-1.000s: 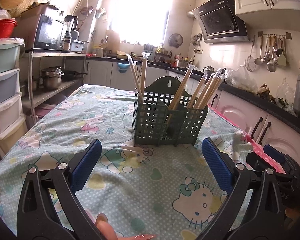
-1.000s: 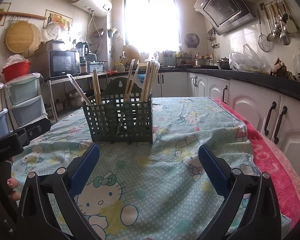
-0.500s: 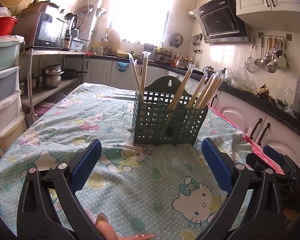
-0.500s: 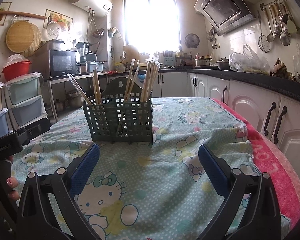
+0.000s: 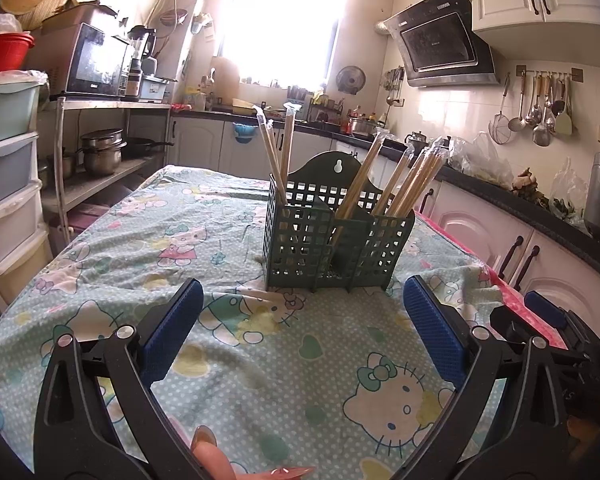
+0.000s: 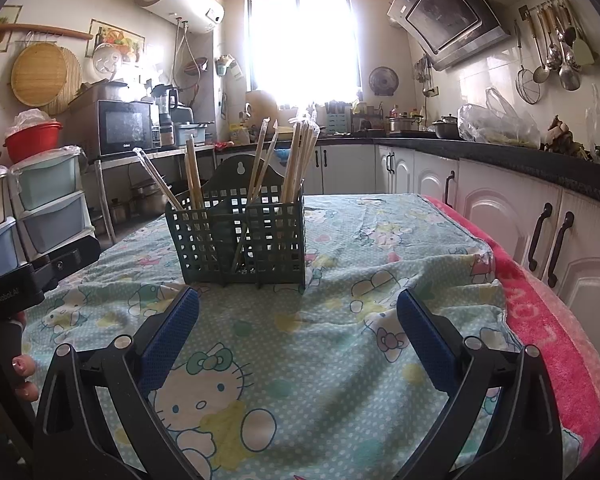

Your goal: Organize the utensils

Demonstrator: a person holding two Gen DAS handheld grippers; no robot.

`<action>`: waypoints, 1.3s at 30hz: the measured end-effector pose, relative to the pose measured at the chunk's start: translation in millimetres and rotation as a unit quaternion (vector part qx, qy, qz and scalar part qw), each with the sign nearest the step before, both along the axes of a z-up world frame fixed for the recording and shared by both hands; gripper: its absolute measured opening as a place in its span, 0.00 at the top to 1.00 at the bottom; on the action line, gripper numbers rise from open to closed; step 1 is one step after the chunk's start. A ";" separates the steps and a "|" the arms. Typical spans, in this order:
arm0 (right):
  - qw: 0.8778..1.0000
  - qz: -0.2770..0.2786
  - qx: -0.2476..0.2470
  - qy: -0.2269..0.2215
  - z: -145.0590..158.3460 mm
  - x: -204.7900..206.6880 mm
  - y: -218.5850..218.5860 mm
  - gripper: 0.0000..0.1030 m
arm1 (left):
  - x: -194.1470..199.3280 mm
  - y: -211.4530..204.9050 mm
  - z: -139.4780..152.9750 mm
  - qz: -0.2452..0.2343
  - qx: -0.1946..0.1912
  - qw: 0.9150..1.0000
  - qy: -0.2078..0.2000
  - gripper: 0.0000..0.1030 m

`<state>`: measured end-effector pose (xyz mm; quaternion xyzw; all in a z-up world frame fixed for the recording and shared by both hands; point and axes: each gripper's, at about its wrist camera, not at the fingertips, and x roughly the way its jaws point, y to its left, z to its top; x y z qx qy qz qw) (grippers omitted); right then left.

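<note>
A dark green slotted utensil basket (image 5: 332, 248) (image 6: 242, 238) stands upright on the patterned tablecloth (image 5: 236, 364) (image 6: 340, 344). Several plastic-wrapped wooden chopsticks (image 5: 410, 182) (image 6: 300, 160) lean in its compartments. My left gripper (image 5: 300, 334) hovers low over the cloth short of the basket, jaws wide apart, nothing between them. My right gripper (image 6: 298, 334) sits likewise in front of the basket, open and empty. The right gripper's body (image 5: 540, 332) shows at the right edge of the left wrist view. The left one (image 6: 28, 276) shows at the left edge of the right wrist view.
A pink towel (image 6: 548, 320) runs along the table's right edge, beside white cabinets (image 6: 540, 220) under a black counter. Stacked plastic drawers (image 5: 8, 184) and a metal shelf with pots (image 5: 100, 152) stand left of the table. Fingertips (image 5: 212, 452) show between the left gripper's arms.
The left wrist view has shifted slightly, with the drawers sliding toward the left edge. The basket, chopsticks and both open grippers stay as they were.
</note>
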<state>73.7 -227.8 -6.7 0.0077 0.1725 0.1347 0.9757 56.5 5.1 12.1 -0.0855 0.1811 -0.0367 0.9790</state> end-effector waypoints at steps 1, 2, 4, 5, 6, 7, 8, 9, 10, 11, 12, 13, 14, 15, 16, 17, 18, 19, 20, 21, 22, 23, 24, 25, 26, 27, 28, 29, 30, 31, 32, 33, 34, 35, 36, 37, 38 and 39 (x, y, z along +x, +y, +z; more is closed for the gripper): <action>1.000 0.000 0.000 0.000 -0.2 -0.1 0.2 0.06 | -0.1 -0.2 -0.1 0.000 0.000 1.000 0.000 0.10; 1.000 -0.001 0.000 0.000 -0.1 0.0 -0.1 0.06 | -0.1 0.0 -0.1 0.000 -0.001 1.000 0.000 0.10; 1.000 0.000 0.000 0.000 -0.3 0.1 -0.4 0.06 | -0.1 -0.3 0.0 0.000 0.000 1.000 0.000 0.10; 1.000 0.000 0.000 0.000 -0.2 0.1 -0.4 0.06 | 0.0 -0.2 0.0 0.000 0.001 1.000 0.000 0.10; 1.000 0.000 0.000 0.000 -0.4 0.0 -0.3 0.06 | -0.2 0.2 -0.1 0.000 0.000 1.000 0.000 0.10; 1.000 0.000 0.000 0.000 -0.2 0.2 -0.6 0.06 | -0.2 0.0 -0.1 0.000 0.000 1.000 0.000 0.10; 1.000 0.000 0.000 0.000 -0.3 0.0 -0.4 0.06 | -0.2 0.1 0.0 0.000 0.000 1.000 0.000 0.10; 1.000 0.000 0.000 0.000 -0.4 0.0 -0.3 0.06 | -0.4 0.3 0.0 0.000 0.000 1.000 0.000 0.10; 1.000 0.000 0.000 0.000 -0.3 0.1 -0.4 0.06 | -0.3 -0.1 0.0 0.000 0.000 1.000 0.000 0.10; 1.000 0.000 0.000 0.001 -0.4 0.0 -0.3 0.06 | -0.3 0.0 -0.1 0.000 0.000 1.000 0.000 0.10; 1.000 0.000 0.000 0.001 -0.4 0.1 -0.4 0.06 | -0.4 0.3 -0.2 -0.001 -0.001 1.000 0.000 0.10; 1.000 0.000 0.000 0.001 -0.4 0.0 -0.4 0.06 | -0.4 -0.2 -0.1 0.000 0.000 1.000 0.000 0.10; 1.000 0.000 0.000 0.001 -0.3 0.2 -0.4 0.06 | -0.3 -0.3 0.0 -0.001 0.000 1.000 0.000 0.10; 1.000 0.000 0.000 0.001 -0.3 0.3 -0.4 0.06 | -0.3 -0.9 0.5 -0.001 0.001 1.000 0.000 0.10; 1.000 0.000 0.000 0.000 -0.4 -0.1 -0.2 0.06 | -0.4 -0.9 0.4 0.000 0.000 1.000 -0.001 0.10; 1.000 0.000 0.000 0.000 -0.4 0.2 -0.3 0.06 | -0.2 -0.8 0.4 0.000 0.000 1.000 0.000 0.10; 1.000 0.001 0.000 0.001 -0.5 0.5 -0.4 0.06 | -0.4 -0.6 0.3 -0.001 0.000 1.000 0.000 0.10; 1.000 -0.001 0.000 0.001 -0.5 0.2 -0.3 0.06 | -0.6 -0.5 0.2 -0.001 -0.001 1.000 0.000 0.10; 1.000 -0.001 0.000 0.001 -0.5 0.0 -0.2 0.06 | -0.4 -0.7 0.4 -0.001 -0.001 1.000 0.000 0.10; 1.000 -0.001 0.000 0.002 -0.3 0.2 -0.5 0.06 | -0.5 -0.8 0.5 -0.001 -0.001 1.000 0.000 0.10; 1.000 -0.001 0.000 0.001 -0.5 0.0 -0.4 0.06 | -0.7 -0.9 0.3 0.000 0.000 1.000 -0.001 0.10; 1.000 -0.001 0.000 0.001 -0.6 0.1 -0.4 0.06 | -0.8 -0.9 0.3 -0.001 0.000 1.000 -0.001 0.10; 1.000 -0.001 0.000 0.002 -0.9 0.0 -0.4 0.06 | -0.6 -1.0 0.4 -0.001 0.000 1.000 -0.001 0.10; 1.000 -0.001 0.000 0.001 -0.9 -0.2 -0.3 0.06 | -0.7 -1.1 0.3 -0.001 0.000 1.000 -0.001 0.10; 1.000 -0.001 0.000 0.001 -0.9 -0.1 -0.3 0.06 | -0.8 -1.0 0.3 -0.001 0.000 1.000 -0.001 0.10; 1.000 -0.001 -0.001 0.001 -1.0 -0.1 -0.4 0.06 | -0.7 -1.0 0.3 -0.001 0.000 1.000 -0.002 0.10; 1.000 -0.001 -0.001 0.001 -0.9 -0.2 -0.3 0.06 | -0.7 -1.1 0.5 -0.001 0.001 1.000 -0.001 0.10; 1.000 -0.001 0.000 0.001 -1.0 -0.3 -0.2 0.06 | -0.6 -1.0 0.4 -0.001 0.001 1.000 -0.001 0.10; 1.000 -0.001 -0.001 0.001 -0.9 -0.1 -0.5 0.06 | -0.7 -0.7 0.4 -0.001 0.000 1.000 -0.001 0.10; 1.000 -0.001 0.000 0.001 -1.0 -0.1 -0.5 0.06 | -0.7 -1.0 0.5 -0.001 -0.001 1.000 -0.001 0.10; 1.000 -0.001 0.000 0.001 -1.0 -0.2 -0.2 0.06 | -0.7 -0.8 0.5 -0.001 -0.001 1.000 -0.001 0.10; 1.000 -0.002 0.000 0.001 -0.8 -0.1 -0.6 0.06 | -0.6 -0.9 0.4 -0.001 -0.001 1.000 -0.001 0.10; 1.000 -0.002 0.000 0.001 -0.9 -0.3 -0.3 0.06 | -0.8 -1.0 0.4 -0.001 -0.001 1.000 -0.001 0.10; 1.000 -0.002 0.000 0.001 -0.9 -0.2 -0.4 0.06 | -0.9 -0.8 0.4 -0.003 -0.002 1.000 -0.001 0.10; 1.000 -0.002 0.001 0.001 -1.2 0.0 -0.4 0.06 | -0.7 -1.0 0.7 -0.005 -0.004 1.000 -0.001 0.10; 1.000 -0.002 0.000 0.002 -1.2 0.0 -0.3 0.06 | -0.7 -1.1 0.8 -0.007 -0.005 1.000 -0.001 0.10; 1.000 -0.003 0.000 0.002 -1.3 0.0 -0.4 0.06 | -1.1 -1.3 0.7 -0.009 -0.006 1.000 -0.001 0.10; 1.000 -0.004 0.001 0.002 -1.5 0.1 -0.6 0.06 | -0.8 -1.5 0.5 -0.012 -0.007 1.000 0.000 0.10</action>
